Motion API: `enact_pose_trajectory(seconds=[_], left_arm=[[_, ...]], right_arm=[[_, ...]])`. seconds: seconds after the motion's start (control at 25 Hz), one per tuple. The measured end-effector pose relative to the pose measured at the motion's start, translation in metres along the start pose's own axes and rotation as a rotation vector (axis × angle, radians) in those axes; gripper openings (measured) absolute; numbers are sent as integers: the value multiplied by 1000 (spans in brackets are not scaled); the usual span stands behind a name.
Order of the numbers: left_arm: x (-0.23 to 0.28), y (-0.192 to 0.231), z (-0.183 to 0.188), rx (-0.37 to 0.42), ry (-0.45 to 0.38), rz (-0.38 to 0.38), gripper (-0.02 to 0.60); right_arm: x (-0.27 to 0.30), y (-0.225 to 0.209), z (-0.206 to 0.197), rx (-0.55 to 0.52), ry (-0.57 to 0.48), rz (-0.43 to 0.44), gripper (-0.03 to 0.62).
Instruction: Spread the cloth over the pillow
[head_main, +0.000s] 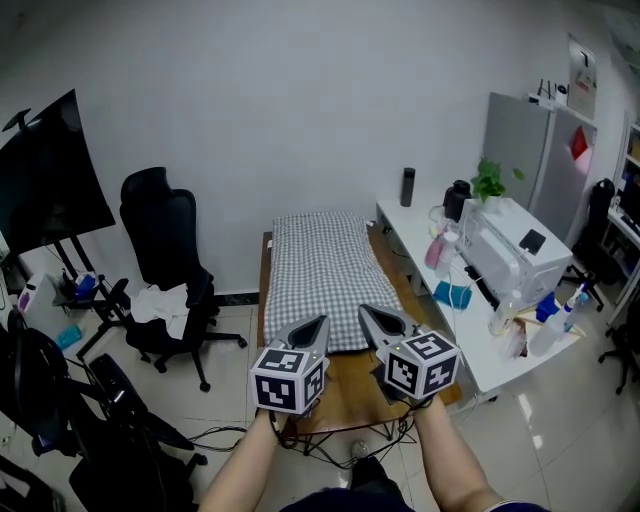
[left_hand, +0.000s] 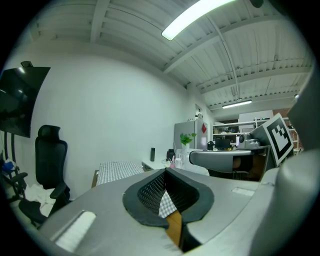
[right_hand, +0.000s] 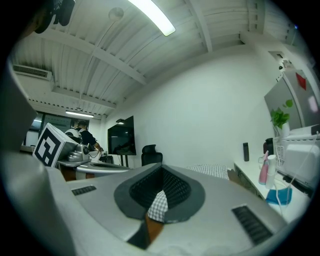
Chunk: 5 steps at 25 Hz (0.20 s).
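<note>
Forearms: the person's two bare forearms come in from the near edge, the left forearm and the right forearm, each carrying a gripper.
Marker cubes: the left cube and the right cube sit side by side, close together, above the near end of the wooden table.
Left gripper: jaws clenched, tips on the near left edge of the cloth. Its own view shows a sliver of checked fabric pinched where the pads meet.
Right gripper: jaws clenched likewise, tips on the near right edge of the cloth. Checked fabric is caught between its pads in its own view.
Cloth: grey-and-white check. It lies lengthwise along the table from the far wall end to just short of the near end. It sits raised off the tabletop, and what is under it is hidden.
Table: bare wood shows along both long sides and at the near end.
Right of table: a white desk stands just beside it. It bears a dark bottle, a potted plant and a white machine.
Left of table: a black office chair with white fabric heaped on its seat. A dark screen stands further left.
</note>
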<state>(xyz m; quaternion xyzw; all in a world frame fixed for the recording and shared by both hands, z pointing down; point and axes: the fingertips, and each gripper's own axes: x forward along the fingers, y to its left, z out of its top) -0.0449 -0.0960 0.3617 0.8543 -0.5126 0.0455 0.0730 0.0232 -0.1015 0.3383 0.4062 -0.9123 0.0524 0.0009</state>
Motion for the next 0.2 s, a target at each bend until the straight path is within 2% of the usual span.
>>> enact_pose_trajectory(seconds=[0.2], left_arm=[[1, 2, -4, -6, 10, 2, 11]], right_arm=[[2, 0, -3, 5, 7, 3, 11]])
